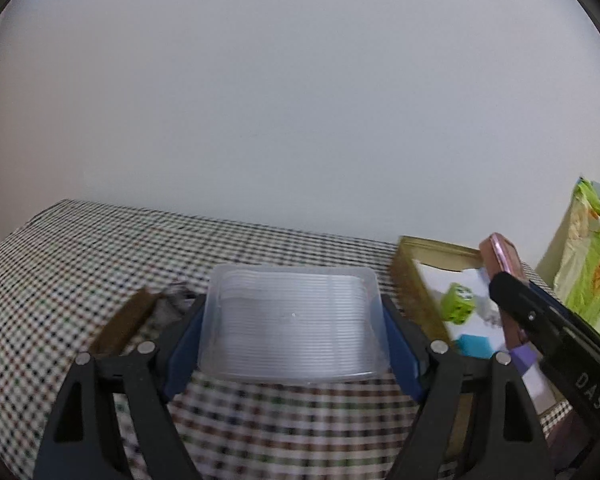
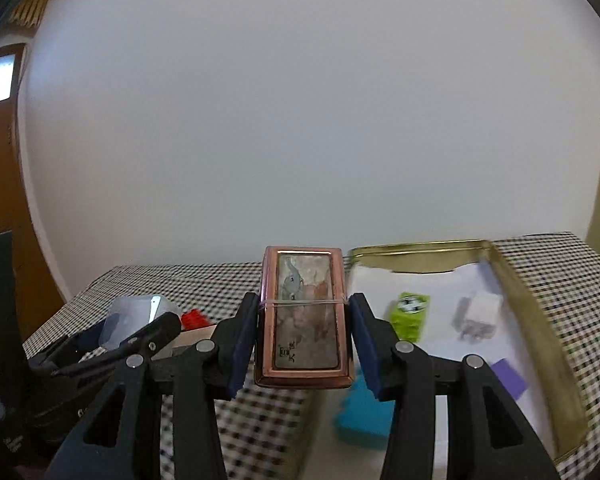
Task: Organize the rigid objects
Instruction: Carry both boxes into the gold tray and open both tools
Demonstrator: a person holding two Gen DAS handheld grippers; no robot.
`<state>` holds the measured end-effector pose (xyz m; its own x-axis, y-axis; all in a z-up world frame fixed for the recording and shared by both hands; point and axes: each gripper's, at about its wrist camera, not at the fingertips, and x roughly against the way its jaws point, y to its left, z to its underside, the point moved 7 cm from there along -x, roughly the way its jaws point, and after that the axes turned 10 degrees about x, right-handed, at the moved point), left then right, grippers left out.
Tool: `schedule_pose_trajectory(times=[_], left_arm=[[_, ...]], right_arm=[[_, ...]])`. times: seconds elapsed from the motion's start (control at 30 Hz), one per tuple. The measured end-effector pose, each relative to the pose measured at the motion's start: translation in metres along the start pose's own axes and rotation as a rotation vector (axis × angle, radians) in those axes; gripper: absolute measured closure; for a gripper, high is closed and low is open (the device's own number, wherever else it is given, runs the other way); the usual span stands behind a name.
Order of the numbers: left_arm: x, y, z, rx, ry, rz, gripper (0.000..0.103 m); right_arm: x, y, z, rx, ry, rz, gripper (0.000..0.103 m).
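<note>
Presently, item one: my left tongs (image 1: 294, 336) pinch a clear ribbed plastic box (image 1: 294, 322) between their blue pads, held above the checked worktop (image 1: 80, 256). Just left of the box lies a brown slat-like piece (image 1: 126, 320), blurred; I cannot tell what it is.

Item two: my right tongs (image 2: 304, 340) pinch a copper-rimmed tin case (image 2: 305, 320) by its long sides, picture face up toward the camera, a thin band across its middle. From the left view the same case (image 1: 502, 256) shows edge-on, tilted, over the near corner of the tray.

Item three: a gold metal tray (image 2: 540, 340), open, resting on the worktop to the right of the clear box. A white sheet lines its floor. On it:
- a green cube (image 2: 410, 316) with a printed face, near the tray's left wall;
- a white block (image 2: 484, 306), further right, apart from the cube;
- a purple block (image 2: 508, 376), toward the near end;
- a teal block (image 2: 364, 416), blurred, low beneath the copper case; whether it sits in the tray I cannot tell from this view.

Item four: a red object (image 2: 194, 318) on the worktop beyond the left tongs, partly hidden.

Item five: a green patterned bag (image 1: 588, 256) at the far right edge, upright beside the tray.
</note>
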<state>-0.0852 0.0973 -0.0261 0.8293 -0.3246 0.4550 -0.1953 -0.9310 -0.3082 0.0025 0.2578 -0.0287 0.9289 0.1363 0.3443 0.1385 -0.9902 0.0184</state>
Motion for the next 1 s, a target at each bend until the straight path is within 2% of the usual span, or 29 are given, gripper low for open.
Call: schedule_pose_trajectory(times=[0.2,0.33,0.53,0.83,1.0], left_arm=[[-0.009,-0.045,0.004,-0.032,0.007,0.048,0.023],[-0.013,-0.066,0.005,-0.031,0.016,0.078,0.023],[-0.023,-0.092,0.008,-0.043,0.036,0.098,0.023],[-0.035,-0.110,0.008,-0.075,0.051,0.088,0.023],[-0.044,-0.122,0.014,-0.130,0.071,0.056,0.023]], right_arm=[[0.005,-0.048,-0.004,-0.030,-0.006,0.047,0.054],[0.008,-0.074,-0.004,-0.052,-0.003,0.110,0.054],[0.011,-0.100,-0.003,-0.107,0.006,0.126,0.054],[0.018,-0.114,-0.006,-0.083,0.009,0.176,0.054],[0.014,-0.125,0.001,-0.080,0.054,0.235,0.054]])
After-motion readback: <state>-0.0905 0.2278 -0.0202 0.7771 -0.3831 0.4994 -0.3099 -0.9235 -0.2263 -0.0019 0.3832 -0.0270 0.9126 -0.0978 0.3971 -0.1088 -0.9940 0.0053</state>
